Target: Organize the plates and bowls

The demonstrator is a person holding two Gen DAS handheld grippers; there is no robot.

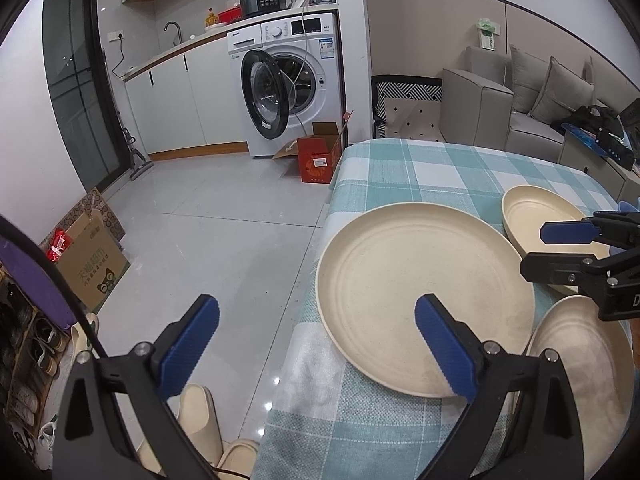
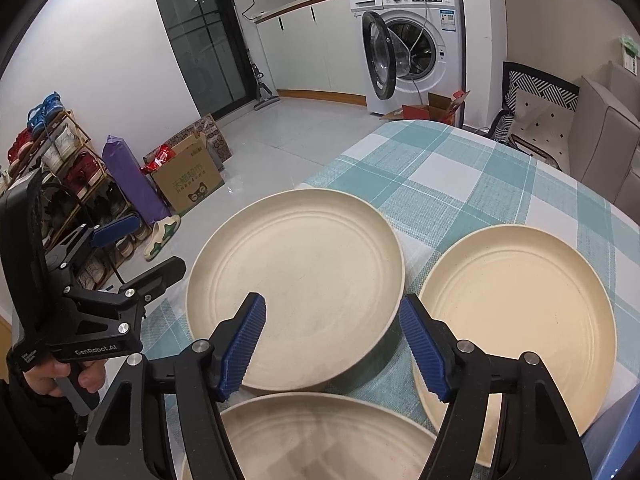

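**Three cream dishes on a checked tablecloth — both grippers over them, nothing held**

Item 1: large round cream plate with concentric ridges, lying flat near the left edge of the table, the biggest of the three. Its left rim overhangs the table edge slightly in the left wrist view.

Item 2: second round cream plate, somewhat smaller, flat on the cloth just right of the large plate; a narrow strip of cloth shows between the two rims.

Item 3: third cream dish at the near edge, flat, its far rim just beside the large plate's near rim. Whether it is plate or shallow bowl cannot be told.

Support: table under a teal-and-white checked tablecloth.

Right gripper: black frame, blue ribbed pads, jaws standing fairly wide with nothing between them, over the gap where the three dishes meet.

Left gripper: jaws wide and bare — one pad over the floor beside the table, the other over the large plate. A person's hand holds its handle.

Surroundings: white front-loading washing machine with its door open, far side of the room; brown cardboard box on the grey tiled floor at left.
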